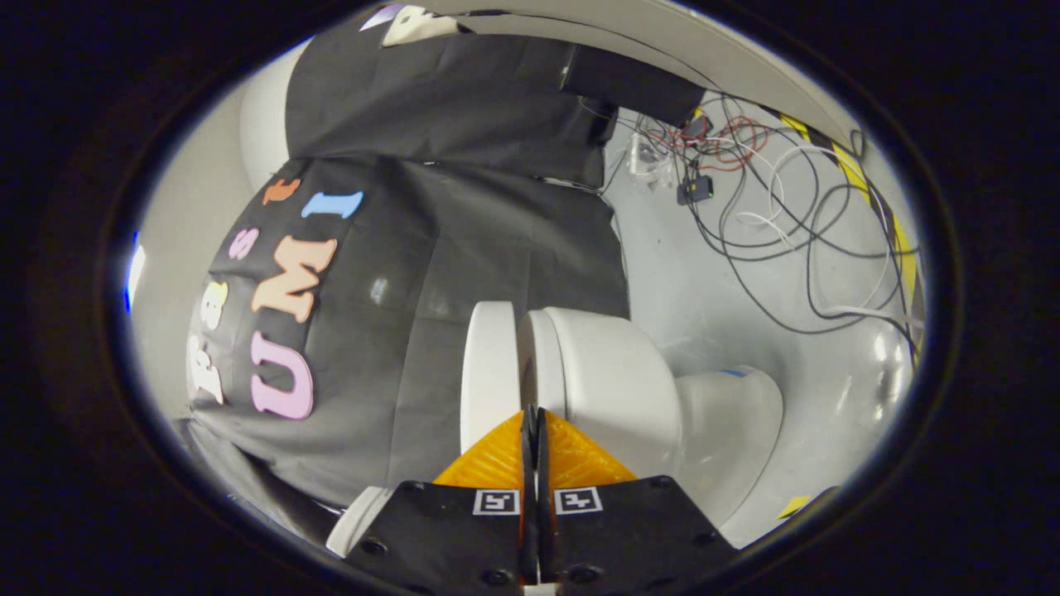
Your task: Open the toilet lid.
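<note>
A: What do we have on the tongs (534,422)?

B: We see both fingers pressed together, no gap between the tips, nothing between them. The view is rolled on its side.

A: And the toilet lid (489,372)?

B: Just ahead of the fingertips. We see it edge-on as a white slab, and the tips point right at the dark seam between the lid and the seat (542,356) beside it. Lid lies to one side of the fingers, seat and bowl (613,389) to the other. We cannot tell whether the tips touch the seam or sit just short of it.

A: Lid up or down?

B: Lying against the seat, only a thin slit between them.

A: Anything else?

B: The toilet's white base (729,430) beyond the bowl, on a pale glossy floor (704,281). A tangle of cables (770,199) lies well beyond the toilet. Black cloth wall (464,248) behind the lid.
</note>
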A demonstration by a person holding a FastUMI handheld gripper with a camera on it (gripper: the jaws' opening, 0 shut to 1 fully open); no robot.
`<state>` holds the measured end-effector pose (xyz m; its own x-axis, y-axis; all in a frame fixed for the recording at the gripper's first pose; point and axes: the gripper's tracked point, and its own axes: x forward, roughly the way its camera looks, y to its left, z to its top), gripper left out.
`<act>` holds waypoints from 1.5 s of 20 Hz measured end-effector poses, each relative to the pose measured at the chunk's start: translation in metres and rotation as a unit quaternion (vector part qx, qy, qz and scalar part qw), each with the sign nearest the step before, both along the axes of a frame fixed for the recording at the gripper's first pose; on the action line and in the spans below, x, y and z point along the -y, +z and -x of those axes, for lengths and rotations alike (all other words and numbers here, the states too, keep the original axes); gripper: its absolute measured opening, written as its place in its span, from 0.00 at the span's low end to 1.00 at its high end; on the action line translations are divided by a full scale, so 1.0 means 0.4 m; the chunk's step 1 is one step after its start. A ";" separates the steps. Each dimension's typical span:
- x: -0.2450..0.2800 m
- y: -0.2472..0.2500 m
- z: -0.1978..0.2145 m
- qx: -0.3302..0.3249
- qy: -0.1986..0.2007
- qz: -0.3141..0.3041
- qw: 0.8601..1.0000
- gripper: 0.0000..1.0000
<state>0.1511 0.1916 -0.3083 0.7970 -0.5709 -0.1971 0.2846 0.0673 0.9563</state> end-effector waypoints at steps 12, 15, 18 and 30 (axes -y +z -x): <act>-0.005 0.094 0.008 -0.131 0.003 0.133 0.982 0.03; -0.017 0.190 -0.002 -0.149 0.008 0.193 0.970 0.03; -0.047 0.304 -0.024 -0.156 0.014 0.251 0.955 0.03; -0.229 0.568 -0.124 -0.203 0.069 0.412 0.886 0.02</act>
<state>0.2006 0.2833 -0.0811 0.8288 -0.5577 -0.0460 0.5294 0.7549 0.3871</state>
